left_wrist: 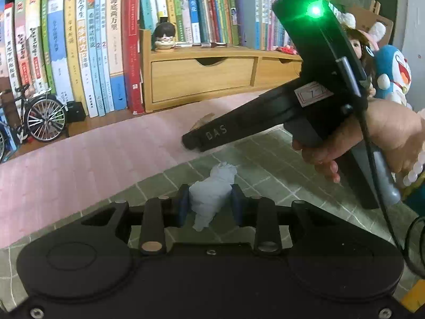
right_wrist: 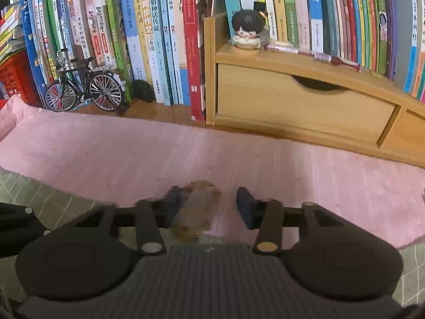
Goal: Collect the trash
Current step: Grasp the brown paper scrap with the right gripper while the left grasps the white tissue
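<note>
A crumpled white tissue [left_wrist: 212, 191] sits pinched between the blue pads of my left gripper [left_wrist: 209, 202], above the green checked cloth [left_wrist: 265, 164]. A hand holds my right gripper [left_wrist: 192, 139] ahead of it, tips down by a brownish scrap [left_wrist: 203, 121] on the pink cloth. In the right wrist view that blurred brown-orange scrap [right_wrist: 198, 207] lies between the fingers of my right gripper [right_wrist: 209, 204]. It touches the left finger, and the right finger [right_wrist: 245, 207] stands apart from it. This gripper is open.
A pink cloth [right_wrist: 106, 154] runs back to a row of upright books [right_wrist: 148, 40]. A wooden drawer organiser [right_wrist: 300, 103] with a small figurine [right_wrist: 245, 30] stands behind, a model bicycle [right_wrist: 85, 87] at the left. A doll [left_wrist: 357, 46] and a blue plush [left_wrist: 393, 74] stand at the right.
</note>
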Demonstrator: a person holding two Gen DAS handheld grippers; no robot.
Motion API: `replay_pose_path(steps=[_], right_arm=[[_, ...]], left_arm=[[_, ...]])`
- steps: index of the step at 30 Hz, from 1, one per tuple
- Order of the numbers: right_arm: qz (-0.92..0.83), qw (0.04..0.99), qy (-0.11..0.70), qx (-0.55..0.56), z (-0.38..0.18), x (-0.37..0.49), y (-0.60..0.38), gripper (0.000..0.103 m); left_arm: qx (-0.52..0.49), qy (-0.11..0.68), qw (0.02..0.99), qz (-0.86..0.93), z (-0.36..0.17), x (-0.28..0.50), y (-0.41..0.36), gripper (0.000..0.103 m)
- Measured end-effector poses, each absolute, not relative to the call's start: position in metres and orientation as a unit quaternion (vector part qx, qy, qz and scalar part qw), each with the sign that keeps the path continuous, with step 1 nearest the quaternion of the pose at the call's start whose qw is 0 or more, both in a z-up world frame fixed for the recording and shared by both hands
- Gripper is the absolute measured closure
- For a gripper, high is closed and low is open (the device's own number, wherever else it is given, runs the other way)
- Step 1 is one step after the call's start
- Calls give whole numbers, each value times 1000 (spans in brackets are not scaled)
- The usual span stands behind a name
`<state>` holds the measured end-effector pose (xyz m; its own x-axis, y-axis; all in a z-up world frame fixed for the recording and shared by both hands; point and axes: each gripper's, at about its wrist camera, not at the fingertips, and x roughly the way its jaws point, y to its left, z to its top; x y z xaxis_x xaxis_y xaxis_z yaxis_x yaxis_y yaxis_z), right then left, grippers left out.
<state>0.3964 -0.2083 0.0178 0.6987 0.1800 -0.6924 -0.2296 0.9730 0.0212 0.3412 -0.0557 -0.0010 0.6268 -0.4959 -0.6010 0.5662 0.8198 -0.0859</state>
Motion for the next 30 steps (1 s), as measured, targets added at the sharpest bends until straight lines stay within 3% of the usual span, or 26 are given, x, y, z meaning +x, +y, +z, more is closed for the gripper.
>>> replay_pose_path(steps=[14, 30], right_arm=[[165, 927, 334, -37, 39, 360, -218, 68], [202, 932, 299, -22, 82, 256, -214, 68]], left_arm=[[68, 317, 903, -283, 2, 335, -54, 72], [45, 305, 912, -271, 42, 274, -15, 72]])
